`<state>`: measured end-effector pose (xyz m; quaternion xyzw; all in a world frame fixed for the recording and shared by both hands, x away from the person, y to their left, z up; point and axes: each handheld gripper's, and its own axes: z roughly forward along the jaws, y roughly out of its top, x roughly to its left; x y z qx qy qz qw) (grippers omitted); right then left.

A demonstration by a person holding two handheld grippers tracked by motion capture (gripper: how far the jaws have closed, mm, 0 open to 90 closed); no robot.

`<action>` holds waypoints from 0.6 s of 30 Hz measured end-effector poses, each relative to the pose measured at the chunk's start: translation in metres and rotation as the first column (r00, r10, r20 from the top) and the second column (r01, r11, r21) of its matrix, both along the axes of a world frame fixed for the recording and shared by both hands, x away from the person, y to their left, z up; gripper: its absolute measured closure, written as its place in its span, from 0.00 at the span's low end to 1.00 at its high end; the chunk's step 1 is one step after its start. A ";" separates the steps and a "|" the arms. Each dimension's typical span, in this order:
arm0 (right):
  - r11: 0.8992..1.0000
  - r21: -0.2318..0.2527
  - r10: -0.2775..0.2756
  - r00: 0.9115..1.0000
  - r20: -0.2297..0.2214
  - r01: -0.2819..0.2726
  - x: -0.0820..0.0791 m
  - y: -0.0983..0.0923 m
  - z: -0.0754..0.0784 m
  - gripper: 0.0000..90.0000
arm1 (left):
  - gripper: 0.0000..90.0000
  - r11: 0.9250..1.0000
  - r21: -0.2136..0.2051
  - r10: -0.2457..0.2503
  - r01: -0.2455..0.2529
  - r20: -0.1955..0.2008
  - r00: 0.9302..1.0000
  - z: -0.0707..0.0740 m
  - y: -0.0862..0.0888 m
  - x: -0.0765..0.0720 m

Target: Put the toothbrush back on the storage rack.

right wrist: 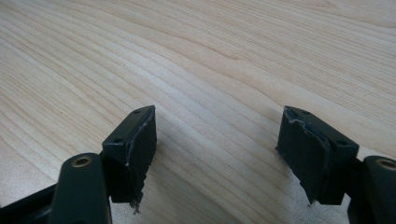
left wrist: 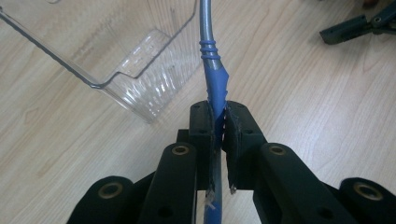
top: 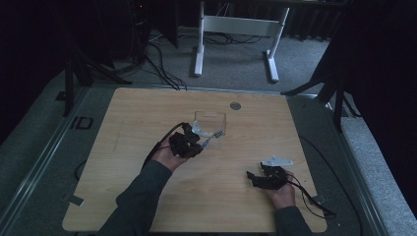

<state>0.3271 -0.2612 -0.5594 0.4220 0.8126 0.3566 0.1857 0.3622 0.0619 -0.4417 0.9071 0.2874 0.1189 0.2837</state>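
Beside the clear container (left wrist: pixel 140 88), my left gripper (left wrist: pixel 217 126) is clamped on the blue handle of a whisk (left wrist: pixel 212 70), its wire head (top: pixel 218 133) reaching toward the container's rim. I judge this the carrying step; next comes lifting it over the wall. My right gripper (right wrist: pixel 219 149) rests wide open, empty

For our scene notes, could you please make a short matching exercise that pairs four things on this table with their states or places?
Things:
1. left gripper
2. right gripper
3. clear bin
4. fork

States or places:
A. open, with nothing between its jaws
B. blue handle pinched between black jaws
C. standing on the table beyond the left hand
D. shut on the blue handle

Pairs: 1-D, 2-A, 3-C, 4-B
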 end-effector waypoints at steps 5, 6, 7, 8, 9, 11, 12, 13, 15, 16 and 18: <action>1.000 0.000 0.000 1.000 0.000 0.000 0.000 0.000 0.000 0.31 | 0.91 1.000 -0.014 0.012 -0.012 0.007 1.000 0.002 0.001 0.000; 1.000 0.000 0.000 1.000 0.000 0.000 0.000 0.000 0.000 0.31 | 0.91 1.000 -0.017 0.012 -0.012 0.008 1.000 0.002 0.002 0.000; 1.000 0.000 0.000 1.000 0.000 0.000 0.000 0.000 0.000 0.31 | 0.91 1.000 -0.022 0.016 -0.016 0.011 1.000 0.002 0.002 0.000; 1.000 0.000 0.000 1.000 0.000 0.000 0.000 0.000 0.000 0.31 | 0.91 1.000 -0.026 0.018 -0.017 0.012 1.000 0.002 0.002 0.000; 1.000 0.000 0.000 1.000 0.000 0.000 0.000 0.000 0.000 0.31 | 0.91 0.999 -0.029 0.019 -0.019 0.014 1.000 0.003 0.002 0.000; 1.000 0.000 0.000 1.000 0.000 0.000 0.000 0.000 0.000 0.31 | 0.91 0.999 -0.036 0.023 -0.023 0.016 1.000 0.003 0.003 0.000; 1.000 0.000 0.000 1.000 0.000 0.000 0.000 0.000 0.000 0.31 | 0.91 0.999 -0.038 0.025 -0.024 0.018 1.000 0.003 0.003 0.001; 1.000 0.000 0.000 1.000 0.000 0.000 0.000 0.000 0.000 0.31 | 0.91 0.999 -0.038 0.025 -0.025 0.020 0.999 0.003 0.003 0.001; 1.000 0.000 0.000 1.000 0.000 0.000 0.000 0.000 0.000 0.31 | 0.91 0.998 -0.046 0.032 -0.031 0.022 0.999 0.004 0.003 0.001; 1.000 0.000 0.000 1.000 0.000 0.000 0.000 0.000 0.000 0.31 | 0.91 0.998 -0.050 0.036 -0.035 0.024 0.999 0.004 0.003 0.001; 1.000 0.000 0.000 1.000 0.000 0.000 0.000 0.000 0.000 0.31 | 0.91 0.997 -0.058 0.043 -0.042 0.028 0.999 0.004 0.003 0.002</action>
